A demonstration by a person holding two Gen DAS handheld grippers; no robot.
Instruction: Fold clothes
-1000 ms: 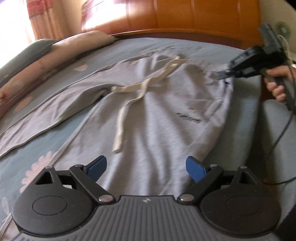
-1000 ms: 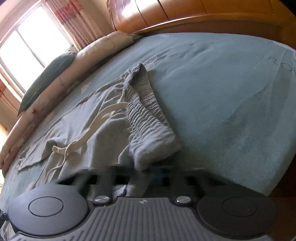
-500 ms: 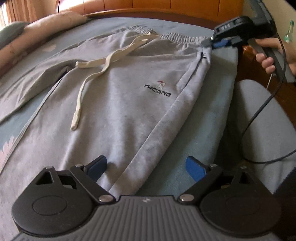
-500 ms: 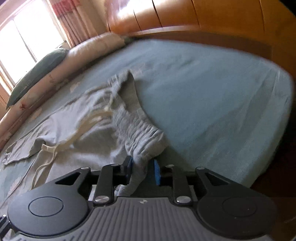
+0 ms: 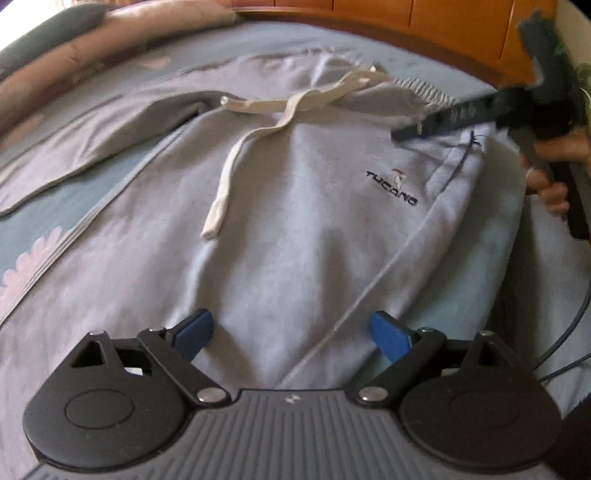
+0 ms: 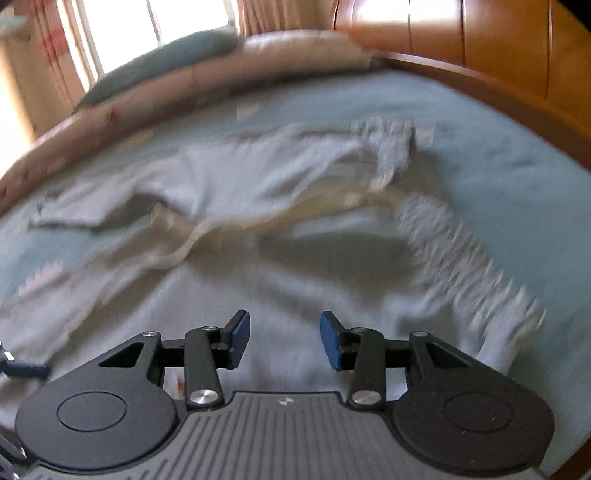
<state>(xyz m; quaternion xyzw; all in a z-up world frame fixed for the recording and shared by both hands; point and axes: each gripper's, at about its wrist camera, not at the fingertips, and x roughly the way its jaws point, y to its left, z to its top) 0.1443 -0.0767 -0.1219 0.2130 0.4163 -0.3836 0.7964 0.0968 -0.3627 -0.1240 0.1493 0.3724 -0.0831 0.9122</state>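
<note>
Grey sweatpants with a cream drawstring and a dark logo lie spread on a blue-green bed sheet. My left gripper hovers open over the near leg, nothing between its blue pads. The right gripper shows at the upper right in the left wrist view, held by a hand, blurred, above the waistband. In the right wrist view the right gripper is open over the pants, with the ribbed waistband to its right; that picture is motion-blurred.
A wooden headboard runs along the far edge of the bed. Pillows lie along the far left side under a bright window. A black cable hangs at the right, off the bed's edge.
The right gripper has let go of the waistband corner and opened, and has swung over the pants. The waistband now lies flatter. My left gripper stays open over the near leg.
</note>
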